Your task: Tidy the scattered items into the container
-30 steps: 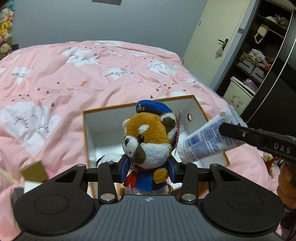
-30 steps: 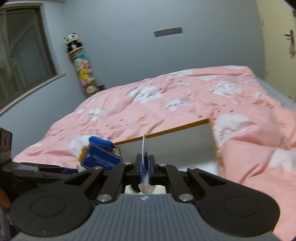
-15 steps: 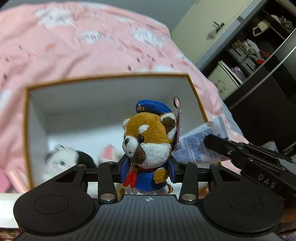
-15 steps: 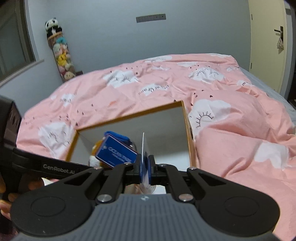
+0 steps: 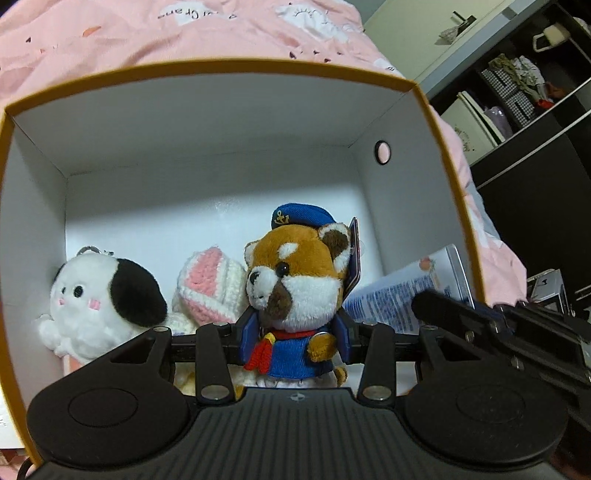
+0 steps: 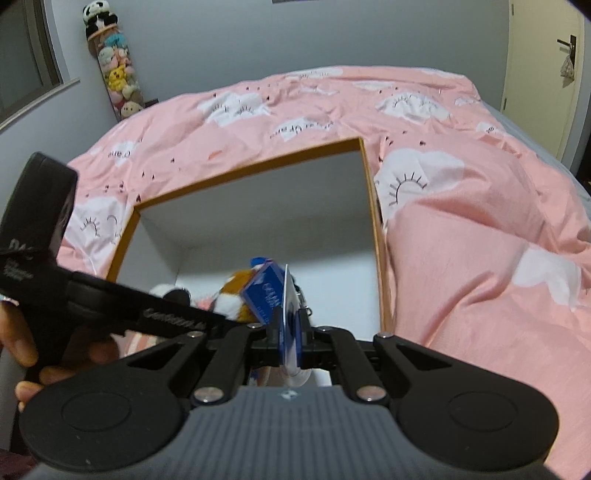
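Box (image 5: 236, 110) with the orange rim sits open on the pink duvet (image 5: 110, 33). Inside, at the far left, lies a white and black plush (image 5: 103, 299), and beside it a pink knitted piece (image 5: 210, 280). Left gripper (image 5: 295, 332) holds the red panda plush (image 5: 295, 288) by its body, over the box floor. To the right, the right gripper (image 6: 290, 341) is clamped tight on the flat end of a white tube (image 5: 406, 295), just inside the right wall.

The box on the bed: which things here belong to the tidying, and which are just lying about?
Part of the job:
box
red panda plush in left gripper
tube in right gripper
black-and-white plush, knitted pink item, already inside

Just there:
pink duvet
shelves
toy column
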`<state>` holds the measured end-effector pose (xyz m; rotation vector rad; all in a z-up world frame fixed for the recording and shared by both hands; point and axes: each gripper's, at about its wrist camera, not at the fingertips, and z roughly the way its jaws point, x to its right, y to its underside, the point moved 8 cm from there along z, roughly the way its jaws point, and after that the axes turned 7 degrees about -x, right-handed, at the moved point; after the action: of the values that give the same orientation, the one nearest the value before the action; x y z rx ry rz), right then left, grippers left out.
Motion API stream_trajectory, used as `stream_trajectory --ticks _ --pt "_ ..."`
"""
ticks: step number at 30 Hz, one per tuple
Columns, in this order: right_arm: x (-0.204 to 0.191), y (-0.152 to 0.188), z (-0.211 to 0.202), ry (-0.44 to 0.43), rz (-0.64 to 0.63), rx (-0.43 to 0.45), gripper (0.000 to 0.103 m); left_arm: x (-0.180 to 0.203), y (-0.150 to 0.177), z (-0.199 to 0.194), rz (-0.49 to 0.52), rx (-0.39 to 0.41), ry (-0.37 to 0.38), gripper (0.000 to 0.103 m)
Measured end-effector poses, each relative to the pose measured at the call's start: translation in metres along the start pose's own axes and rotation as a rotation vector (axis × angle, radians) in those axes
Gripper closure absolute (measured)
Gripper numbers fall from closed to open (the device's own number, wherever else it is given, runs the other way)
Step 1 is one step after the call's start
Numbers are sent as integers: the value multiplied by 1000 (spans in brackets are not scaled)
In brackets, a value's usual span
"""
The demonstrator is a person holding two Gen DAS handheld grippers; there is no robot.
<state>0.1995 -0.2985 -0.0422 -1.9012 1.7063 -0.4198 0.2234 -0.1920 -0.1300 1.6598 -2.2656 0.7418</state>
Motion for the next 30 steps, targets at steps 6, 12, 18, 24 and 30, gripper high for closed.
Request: stream_trajectory --ticks 6,12,18,24,30 --pt "-1 7 5 -4 20 -38 97 1 3 6 34 -2 -39 50" --pt "0 12 9 -3 31 -52 96 -8 5 -7 27 -8 13 43" --pt "1 13 9 6 29 -49 96 -3 7 -32 87 29 32 40" --pt "4 8 7 14 34 -34 96 -6 18 -19 132 -32 -17 65" --pt "4 8 12 11 40 -54 96 -6 17 -2 101 -73 18 65"
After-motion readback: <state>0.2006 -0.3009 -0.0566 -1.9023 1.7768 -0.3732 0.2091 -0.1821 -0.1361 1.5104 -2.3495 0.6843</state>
